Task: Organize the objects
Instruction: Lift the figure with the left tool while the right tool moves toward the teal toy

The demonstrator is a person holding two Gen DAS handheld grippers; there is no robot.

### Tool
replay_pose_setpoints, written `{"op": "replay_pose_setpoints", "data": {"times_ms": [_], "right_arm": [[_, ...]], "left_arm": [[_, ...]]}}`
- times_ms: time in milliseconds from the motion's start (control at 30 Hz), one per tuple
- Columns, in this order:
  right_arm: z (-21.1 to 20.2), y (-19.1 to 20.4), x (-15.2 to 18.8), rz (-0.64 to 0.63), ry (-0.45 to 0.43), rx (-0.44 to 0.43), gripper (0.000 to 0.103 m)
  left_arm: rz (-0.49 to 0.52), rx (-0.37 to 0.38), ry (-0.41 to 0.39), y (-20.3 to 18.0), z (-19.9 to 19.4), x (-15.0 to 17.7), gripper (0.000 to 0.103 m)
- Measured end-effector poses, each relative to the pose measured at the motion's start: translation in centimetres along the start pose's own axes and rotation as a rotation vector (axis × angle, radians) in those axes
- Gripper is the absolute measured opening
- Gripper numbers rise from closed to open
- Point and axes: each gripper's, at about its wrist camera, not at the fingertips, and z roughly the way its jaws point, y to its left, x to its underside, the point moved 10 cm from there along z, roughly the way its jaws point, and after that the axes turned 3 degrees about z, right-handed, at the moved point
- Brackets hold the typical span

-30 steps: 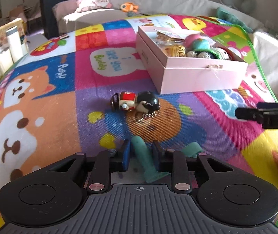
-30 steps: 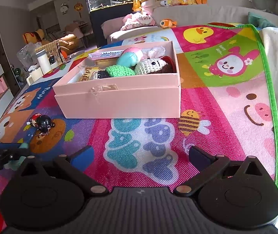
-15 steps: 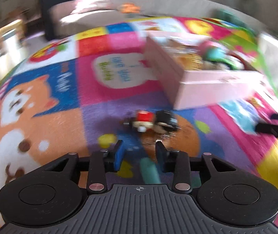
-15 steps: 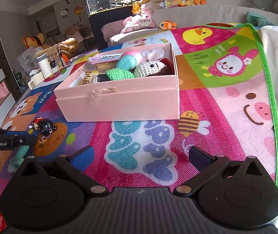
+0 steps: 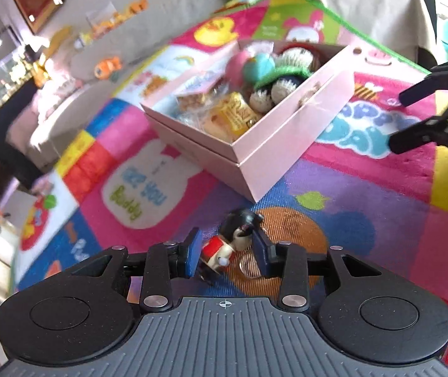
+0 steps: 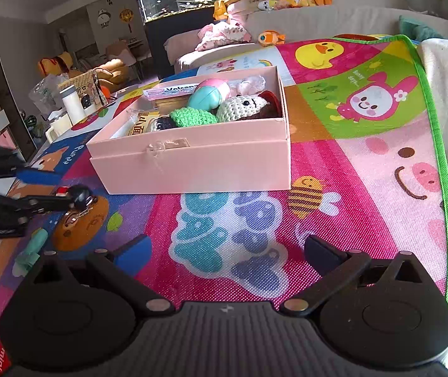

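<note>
A small doll keychain [image 5: 233, 242] with a black head and red body lies on the colourful play mat. My left gripper [image 5: 227, 249] is around it, a blue pad on each side, with small gaps showing. In the right wrist view the keychain [image 6: 78, 195] sits between the left gripper's fingers [image 6: 45, 202]. A pink box [image 5: 274, 144] holding crochet toys and snack packets stands just beyond; it also shows in the right wrist view [image 6: 192, 160]. My right gripper [image 6: 224, 251] is open and empty over the mat.
A teal plastic piece [image 6: 32, 248] lies on the mat at the left of the right wrist view. The mat's green edge [image 6: 437, 144] runs along the right. A sofa with plush toys [image 6: 267, 36] is behind, and a white bottle [image 6: 73, 103] stands at the left.
My left gripper left the teal piece, moved forward and turned toward the box, and now straddles the doll keychain. The right gripper has hardly moved.
</note>
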Motion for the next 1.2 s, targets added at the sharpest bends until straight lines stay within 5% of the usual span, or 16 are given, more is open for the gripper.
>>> {"op": "replay_pose_setpoints", "data": {"times_ms": [100, 267, 333, 733, 1000, 1200], "right_arm": [[0.0, 0.0, 0.0, 0.002, -0.001, -0.002, 0.103], [-0.1, 0.0, 0.0, 0.011, -0.003, -0.014, 0.103], [-0.1, 0.0, 0.0, 0.013, -0.002, -0.015, 0.103], [0.3, 0.1, 0.0, -0.008, 0.013, 0.011, 0.103], [0.9, 0.9, 0.5, -0.115, 0.064, 0.048, 0.103], [-0.3, 5.5, 1.8, -0.191, 0.098, -0.12, 0.103]], "left_arm": [[-0.045, 0.01, 0.013, 0.5, 1.7, -0.2, 0.044], [-0.258, 0.061, 0.04, 1.4, 2.1, 0.2, 0.038], [-0.283, 0.072, 0.046, 1.2, 1.8, 0.5, 0.032], [-0.354, 0.04, 0.032, 0.1, -1.6, 3.9, 0.032], [-0.501, -0.008, 0.011, 1.7, -4.2, 7.9, 0.031], [-0.585, -0.008, -0.026, 0.2, -7.3, 10.6, 0.031]]}}
